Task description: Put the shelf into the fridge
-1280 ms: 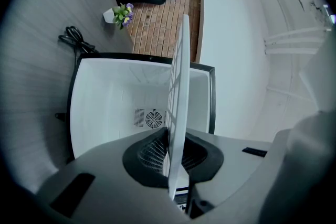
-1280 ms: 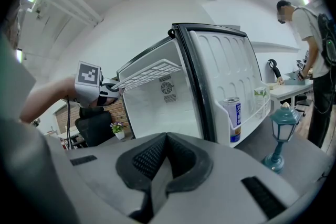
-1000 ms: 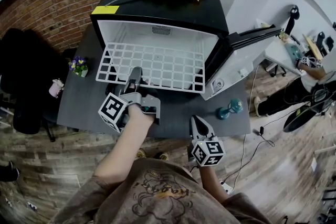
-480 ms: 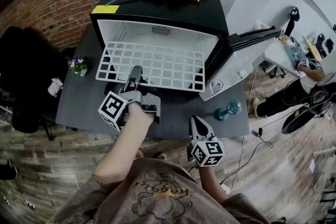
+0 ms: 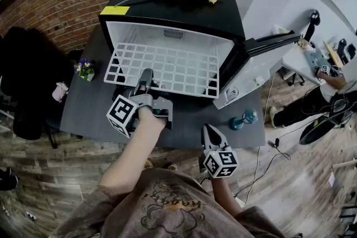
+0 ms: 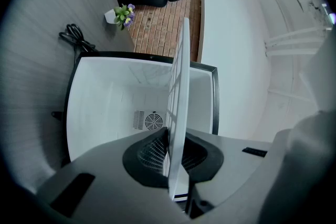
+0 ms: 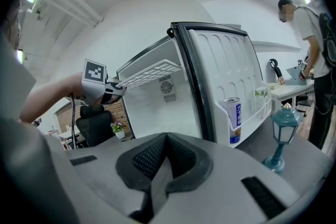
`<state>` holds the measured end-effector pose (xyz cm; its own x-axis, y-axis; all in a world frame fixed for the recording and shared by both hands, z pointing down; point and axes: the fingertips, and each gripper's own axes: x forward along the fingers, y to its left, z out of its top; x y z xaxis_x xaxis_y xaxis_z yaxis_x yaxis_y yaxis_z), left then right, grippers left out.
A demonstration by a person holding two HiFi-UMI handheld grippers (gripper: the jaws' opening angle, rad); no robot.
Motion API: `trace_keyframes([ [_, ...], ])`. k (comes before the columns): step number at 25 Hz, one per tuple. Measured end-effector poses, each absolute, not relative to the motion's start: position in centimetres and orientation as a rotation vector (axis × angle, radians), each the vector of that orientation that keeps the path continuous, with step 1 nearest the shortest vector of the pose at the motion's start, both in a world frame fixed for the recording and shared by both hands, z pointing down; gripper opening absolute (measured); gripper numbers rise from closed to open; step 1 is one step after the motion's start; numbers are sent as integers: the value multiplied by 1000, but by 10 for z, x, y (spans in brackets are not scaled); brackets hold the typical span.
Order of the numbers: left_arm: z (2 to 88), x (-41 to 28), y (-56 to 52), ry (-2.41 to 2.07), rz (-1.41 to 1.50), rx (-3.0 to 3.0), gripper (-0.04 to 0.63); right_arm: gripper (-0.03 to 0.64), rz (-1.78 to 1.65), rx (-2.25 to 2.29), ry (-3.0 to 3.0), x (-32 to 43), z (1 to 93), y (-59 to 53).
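One pinch only: the left hand-held gripper [image 5: 146, 75] clamps the wire shelf [image 5: 173, 67] by its near edge, far edge at the mouth of the fridge [image 5: 184, 8]. Held so, it could twist and jam. The right hand-held gripper [image 5: 210, 132] is closed, empty.

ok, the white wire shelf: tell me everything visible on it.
The white rectangular wire grid shelf looks like coated metal. It lies roughly level, its far edge in the mouth of the open black mini fridge, most of it sticking out in front. The left claw is shut on its near edge. Contact with the fridge walls is unclear.
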<state>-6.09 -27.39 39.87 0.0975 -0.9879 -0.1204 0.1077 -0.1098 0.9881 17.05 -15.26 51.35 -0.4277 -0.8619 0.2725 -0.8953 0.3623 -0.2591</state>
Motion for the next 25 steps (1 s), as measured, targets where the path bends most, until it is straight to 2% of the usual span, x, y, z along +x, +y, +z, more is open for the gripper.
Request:
trace_keyframes([
  [25,398,-61,-305,-1027,-1281,1221,48,-3,581,1652,-2495,175,514,-154],
])
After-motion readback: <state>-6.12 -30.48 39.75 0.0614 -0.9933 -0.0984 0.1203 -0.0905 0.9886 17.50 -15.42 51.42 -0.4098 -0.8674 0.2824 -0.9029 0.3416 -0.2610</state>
